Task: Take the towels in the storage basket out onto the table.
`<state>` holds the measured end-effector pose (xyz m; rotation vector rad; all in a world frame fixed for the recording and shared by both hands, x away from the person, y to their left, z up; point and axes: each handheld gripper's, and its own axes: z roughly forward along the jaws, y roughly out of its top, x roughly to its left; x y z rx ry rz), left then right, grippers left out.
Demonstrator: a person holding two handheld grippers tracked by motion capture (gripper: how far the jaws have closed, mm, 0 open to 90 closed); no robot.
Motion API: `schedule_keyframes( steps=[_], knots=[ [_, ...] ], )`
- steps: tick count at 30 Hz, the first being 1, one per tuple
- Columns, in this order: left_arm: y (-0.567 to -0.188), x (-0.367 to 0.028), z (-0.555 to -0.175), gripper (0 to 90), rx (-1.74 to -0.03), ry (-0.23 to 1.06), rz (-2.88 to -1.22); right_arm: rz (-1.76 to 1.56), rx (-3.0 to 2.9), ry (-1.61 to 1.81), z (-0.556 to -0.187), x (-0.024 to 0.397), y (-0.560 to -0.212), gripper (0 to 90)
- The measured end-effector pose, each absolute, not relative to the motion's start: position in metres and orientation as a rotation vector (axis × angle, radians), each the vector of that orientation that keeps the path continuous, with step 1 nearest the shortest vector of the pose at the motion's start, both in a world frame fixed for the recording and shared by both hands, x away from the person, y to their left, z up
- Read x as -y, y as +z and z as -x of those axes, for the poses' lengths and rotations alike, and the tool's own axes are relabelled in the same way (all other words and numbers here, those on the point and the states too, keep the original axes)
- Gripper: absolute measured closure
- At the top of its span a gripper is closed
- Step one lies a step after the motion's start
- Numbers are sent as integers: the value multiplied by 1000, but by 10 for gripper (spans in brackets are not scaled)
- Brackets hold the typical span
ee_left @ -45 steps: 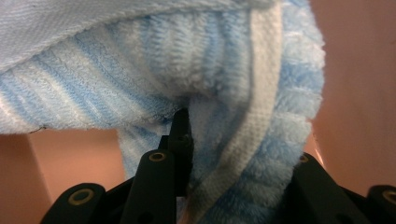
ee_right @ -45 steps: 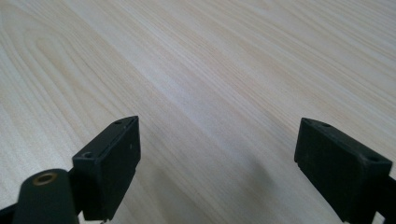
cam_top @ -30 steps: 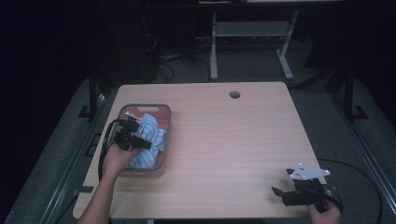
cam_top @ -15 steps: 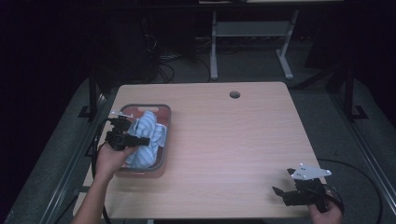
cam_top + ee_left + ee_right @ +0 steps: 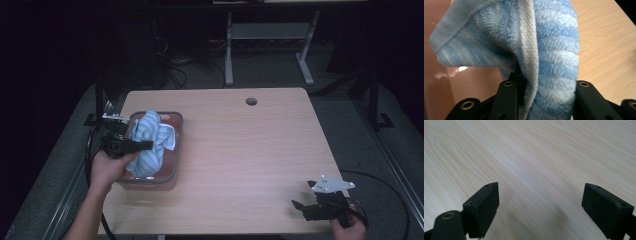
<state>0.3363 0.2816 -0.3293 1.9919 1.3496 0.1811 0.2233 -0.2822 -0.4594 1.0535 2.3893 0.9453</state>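
The pale wooden desk [image 5: 240, 150] with a round cable hole carries a shallow, clear pinkish plastic bin [image 5: 172, 172] near its left edge. A blue-and-white striped terry towel [image 5: 150, 140] rises out of that bin in a bunched peak, its lower folds lying inside.

The left gripper [image 5: 142, 145] has its jaws clenched on a thick fold of the towel [image 5: 554, 75], which fills the gap between them in the left gripper view. The step in hand looks like lifting the towel out of the bin. To do it well, the lift should go straight up until the trailing cloth clears the bin's rim, so the bin is not dragged along.

The left hand [image 5: 107, 167] reaches in from the desk's left edge, gripper pointing right across the bin. The right gripper [image 5: 320, 207] sits low at the desk's near right corner, well apart, jaws spread wide over bare wood [image 5: 539, 195] and holding nothing.
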Motion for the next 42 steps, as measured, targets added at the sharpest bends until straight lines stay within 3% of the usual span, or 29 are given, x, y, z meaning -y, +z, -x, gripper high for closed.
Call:
schedule_keyframes(
  steps=[20,42],
  knots=[
    [-300,-286,-326,680,-1290,189,-1933,-1067,-2369,948,-224,287,-459,138],
    [-271,-260,-327,679,-1224,200,-1940,-1076,-2368,950,-223,288,-459,138]
  ],
)
